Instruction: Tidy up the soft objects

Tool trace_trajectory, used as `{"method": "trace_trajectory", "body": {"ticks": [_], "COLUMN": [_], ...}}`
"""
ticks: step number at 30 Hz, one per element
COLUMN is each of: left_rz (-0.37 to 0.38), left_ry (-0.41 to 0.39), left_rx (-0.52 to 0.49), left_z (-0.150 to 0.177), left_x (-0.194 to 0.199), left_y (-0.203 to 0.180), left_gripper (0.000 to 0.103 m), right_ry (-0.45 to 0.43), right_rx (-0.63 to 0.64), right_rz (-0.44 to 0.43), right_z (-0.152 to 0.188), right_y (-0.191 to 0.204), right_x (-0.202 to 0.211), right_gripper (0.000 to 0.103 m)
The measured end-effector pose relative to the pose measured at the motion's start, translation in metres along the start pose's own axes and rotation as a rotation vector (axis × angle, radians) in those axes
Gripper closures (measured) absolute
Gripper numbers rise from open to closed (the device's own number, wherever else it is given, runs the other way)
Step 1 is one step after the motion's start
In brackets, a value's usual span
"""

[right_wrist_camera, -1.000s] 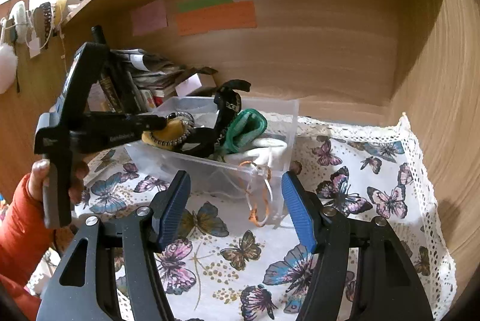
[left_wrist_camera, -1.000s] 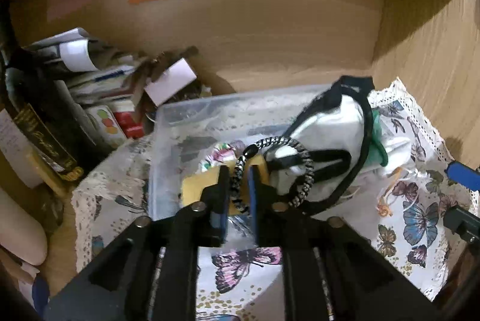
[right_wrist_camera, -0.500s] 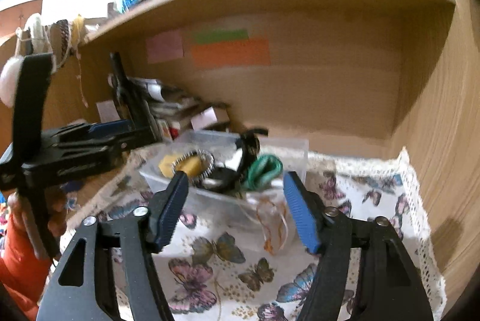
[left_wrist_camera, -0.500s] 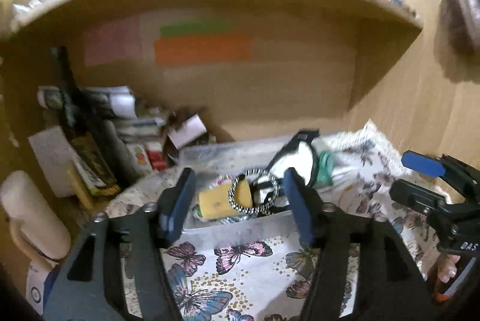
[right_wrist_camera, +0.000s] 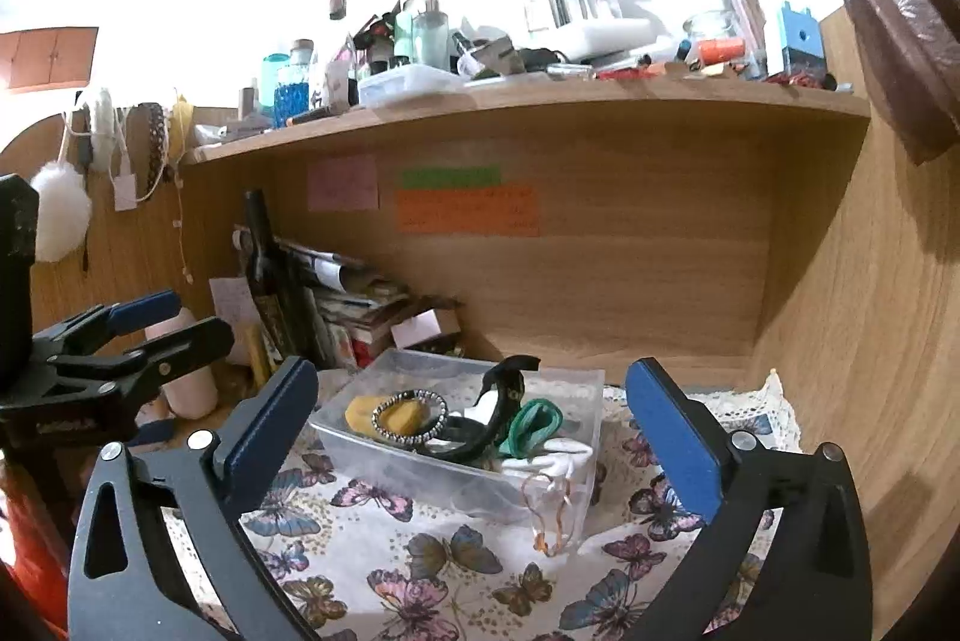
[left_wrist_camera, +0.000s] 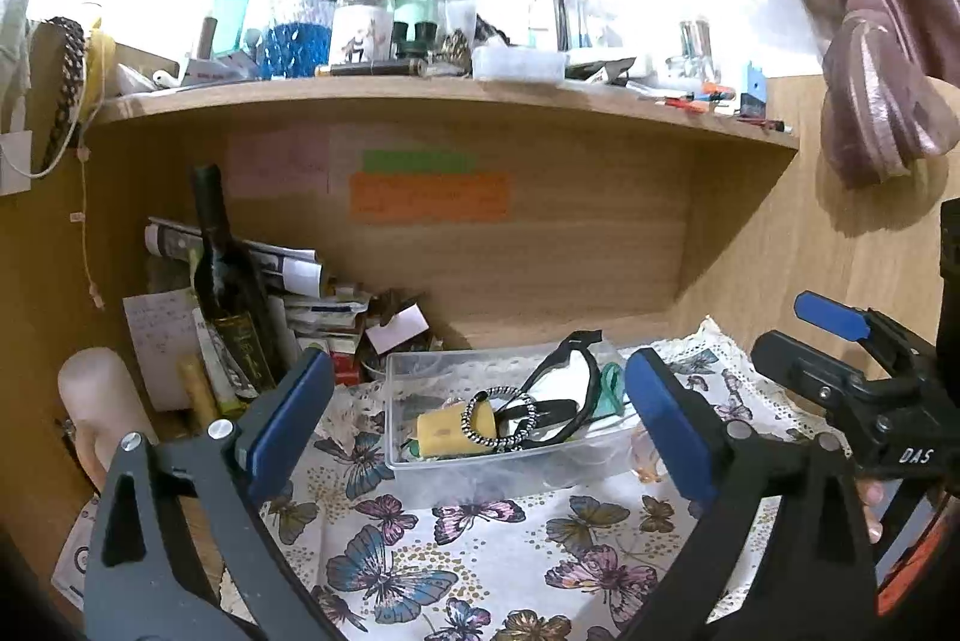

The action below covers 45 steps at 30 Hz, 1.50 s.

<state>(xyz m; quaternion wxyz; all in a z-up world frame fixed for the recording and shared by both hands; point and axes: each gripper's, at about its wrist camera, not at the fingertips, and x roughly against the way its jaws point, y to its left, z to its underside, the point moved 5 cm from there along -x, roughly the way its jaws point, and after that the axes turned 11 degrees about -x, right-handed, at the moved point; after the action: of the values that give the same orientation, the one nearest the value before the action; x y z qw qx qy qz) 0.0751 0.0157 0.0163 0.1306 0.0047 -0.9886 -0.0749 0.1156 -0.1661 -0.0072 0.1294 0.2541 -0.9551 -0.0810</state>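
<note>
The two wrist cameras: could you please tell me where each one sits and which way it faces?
Left wrist: on the left gripper, set back from the desk, looking ahead into the alcove at the bin; its own open blue-padded fingers show, with the right gripper and fingertips at the right edge.
Right wrist: on the right gripper, facing the same alcove from further right; its own open fingers show, with the left gripper and a red sleeve at left.
Shared: bin, butterfly cloth, orange note, bottle.
</note>
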Motion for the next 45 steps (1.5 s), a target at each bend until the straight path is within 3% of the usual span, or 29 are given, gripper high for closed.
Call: {"method": "trace_trajectory", "body": {"ticks": [45], "left_rz": [0.033], "left_ry": [-0.018], "left_rx": [-0.027], "left_z": [0.01], "left_x": [0.009], "left_y": [0.001], "left_gripper": [0.0], "right_ry": [-0.002], "right_rx": [0.005], "right_rz": [0.001], "right_z": [0.004], "right_y": [0.005], "right_x": [0.002], "right_gripper": [0.0]}}
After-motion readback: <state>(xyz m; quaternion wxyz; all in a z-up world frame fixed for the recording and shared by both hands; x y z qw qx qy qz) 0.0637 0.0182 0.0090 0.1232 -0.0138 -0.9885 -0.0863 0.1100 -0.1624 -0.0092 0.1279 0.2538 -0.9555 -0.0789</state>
